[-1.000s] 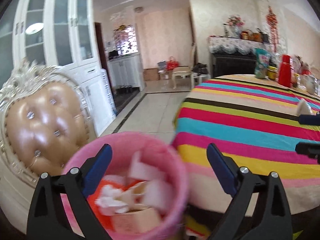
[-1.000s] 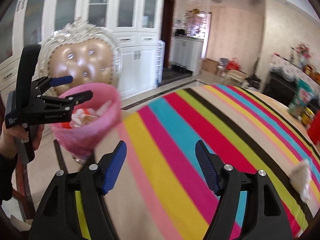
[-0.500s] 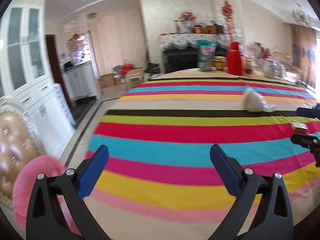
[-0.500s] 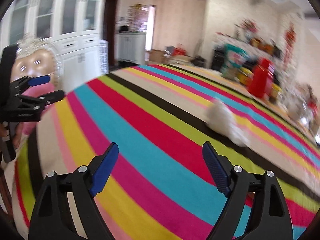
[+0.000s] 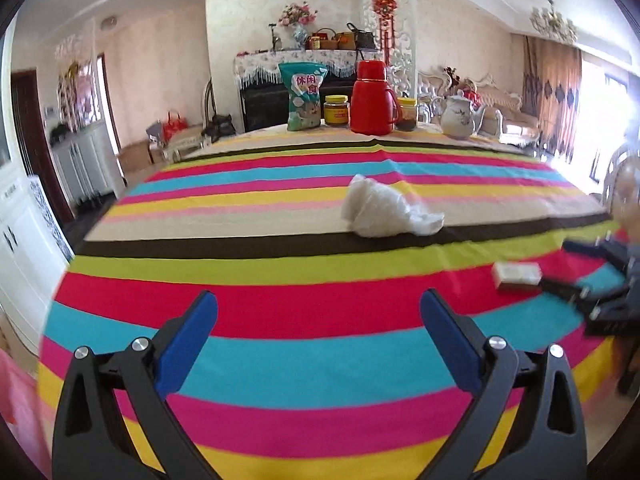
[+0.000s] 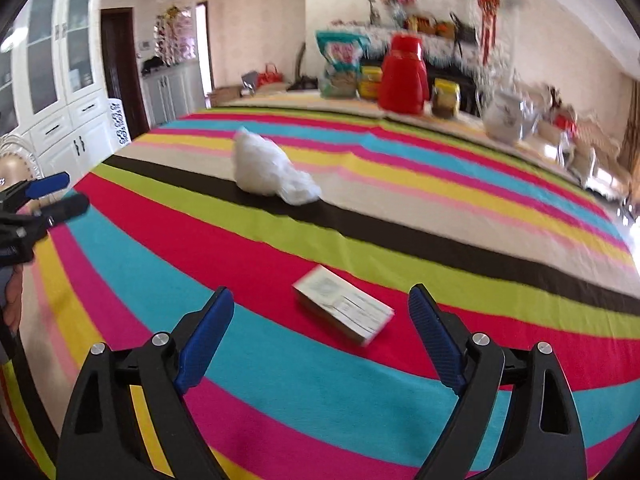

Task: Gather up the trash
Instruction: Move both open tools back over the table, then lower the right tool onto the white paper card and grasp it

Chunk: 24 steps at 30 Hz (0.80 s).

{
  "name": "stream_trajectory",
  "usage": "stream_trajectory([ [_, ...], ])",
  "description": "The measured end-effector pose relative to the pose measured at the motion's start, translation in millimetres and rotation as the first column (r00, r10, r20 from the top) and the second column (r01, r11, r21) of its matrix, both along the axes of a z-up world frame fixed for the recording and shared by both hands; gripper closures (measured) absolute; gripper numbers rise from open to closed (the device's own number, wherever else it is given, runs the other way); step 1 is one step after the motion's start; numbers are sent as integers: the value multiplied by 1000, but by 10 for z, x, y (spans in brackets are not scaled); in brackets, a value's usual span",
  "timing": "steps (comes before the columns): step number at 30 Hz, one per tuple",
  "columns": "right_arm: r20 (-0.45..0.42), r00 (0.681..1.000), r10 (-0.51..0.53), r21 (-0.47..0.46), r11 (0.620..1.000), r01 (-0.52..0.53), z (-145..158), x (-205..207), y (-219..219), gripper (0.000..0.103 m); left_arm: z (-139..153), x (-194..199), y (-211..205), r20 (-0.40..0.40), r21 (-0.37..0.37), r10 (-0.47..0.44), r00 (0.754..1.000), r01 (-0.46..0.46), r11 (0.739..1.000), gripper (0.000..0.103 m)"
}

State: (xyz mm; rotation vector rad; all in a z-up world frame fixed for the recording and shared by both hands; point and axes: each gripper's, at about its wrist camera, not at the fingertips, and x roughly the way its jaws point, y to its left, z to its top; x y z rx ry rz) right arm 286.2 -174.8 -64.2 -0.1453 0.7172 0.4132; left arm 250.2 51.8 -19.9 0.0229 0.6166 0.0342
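**Both grippers empty over striped table; two trash items lie on the cloth**

The landmark is the small flat box (image 6: 343,311) on the striped tablecloth (image 6: 280,380), lying flat on the red stripe. In the right wrist view its long axis runs diagonally, from upper left to lower right, and one short end points toward the lower right. Its printed face is up; the print is too blurred to read.

The right gripper (image 6: 322,338) hangs just short of the box, which sits between the lines of its two blue pads without touching either. Its jaws have just been opening and stand wide, holding nothing.

The left gripper (image 5: 318,344) is well left of the box, over the red and blue stripes. Its jaws are spread wide and empty.

The crumpled white plastic bag (image 6: 272,172) lies beyond the box on the dark and beige stripes, well apart from it, its loose tail trailing right.

Far beyond the box, at the table's far edge, stand a red thermos (image 5: 372,98), a snack bag (image 5: 303,96), two jars and a white teapot (image 5: 460,116).
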Motion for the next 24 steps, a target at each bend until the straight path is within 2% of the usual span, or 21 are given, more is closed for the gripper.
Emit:
stream_trajectory([
  [4,-31,1000,6,-69,998,-8,-116,115,-41,20,34,212,-162,-7,-24,12,1000,-12,1000,5],
  [7,-43,999,10,-96,995,-14,-159,181,-46,20,30,258,-188,19,-47,41,999,-40,998,5],
  [12,-89,995,32,-86,995,-40,-210,292,-48,20,-105,260,-97,31,-85,71,997,-68,994,5],
  [16,-66,996,52,-121,991,-60,-241,316,31,20,-153,232,57,58,-126,75,996,-67,990,5],
  [20,-74,995,67,-90,993,-73,-258,364,23,20,-145,224,203,83,-133,101,991,-89,987,5],
  [24,-109,992,70,-41,996,-74,-269,476,-14,20,-128,224,259,77,-175,95,993,-80,981,5],
])
